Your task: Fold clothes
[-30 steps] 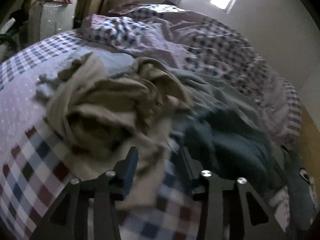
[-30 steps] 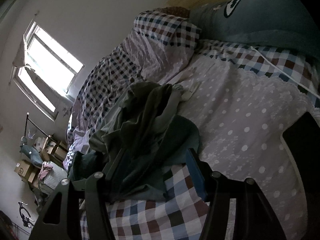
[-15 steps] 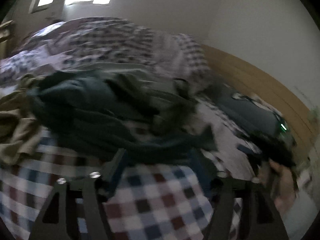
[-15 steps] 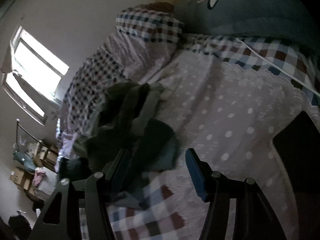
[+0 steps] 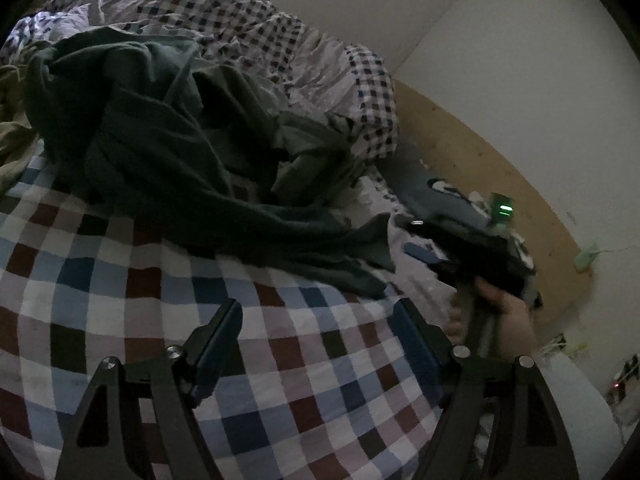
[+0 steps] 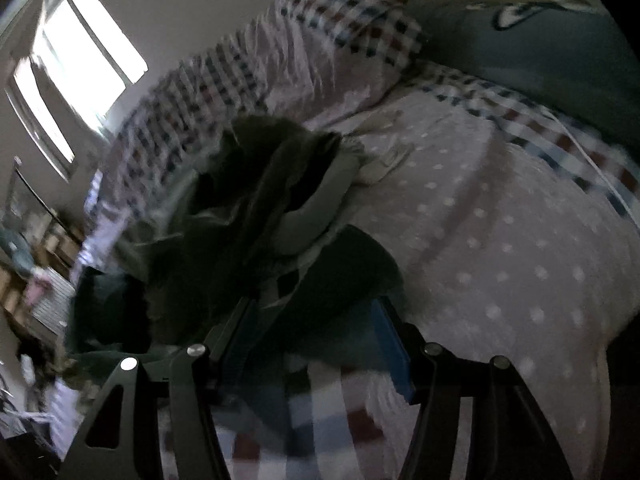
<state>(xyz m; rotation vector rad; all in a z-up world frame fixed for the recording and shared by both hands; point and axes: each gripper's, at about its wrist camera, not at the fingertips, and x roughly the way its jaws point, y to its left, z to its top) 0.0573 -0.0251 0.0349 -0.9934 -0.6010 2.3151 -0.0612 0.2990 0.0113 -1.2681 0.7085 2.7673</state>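
Note:
A crumpled dark green garment (image 5: 160,148) lies on the checkered bed sheet (image 5: 120,320), with a lighter grey-green piece (image 5: 304,152) tangled in it. My left gripper (image 5: 316,320) hovers open over bare sheet just in front of the garment's near hem, nothing between its fingers. In the left wrist view my right gripper (image 5: 416,238), held by a hand (image 5: 504,312), points at the garment's right corner. In the right wrist view, which is blurred, the right gripper (image 6: 316,320) stands open with the dark garment's (image 6: 340,280) edge lying between its fingers.
A beige garment (image 5: 12,132) lies at the far left. A rumpled checkered quilt (image 5: 240,20) fills the back of the bed. A blue-grey pillow (image 6: 520,52) rests by the wooden headboard (image 5: 480,168). Dotted sheet (image 6: 500,240) spreads to the right. A bright window (image 6: 80,52) is at the left.
The left gripper swung right, away from the beige pile to the dark green garment, and its jaws widened. The right gripper moved in until the garment's edge lay between its fingers.

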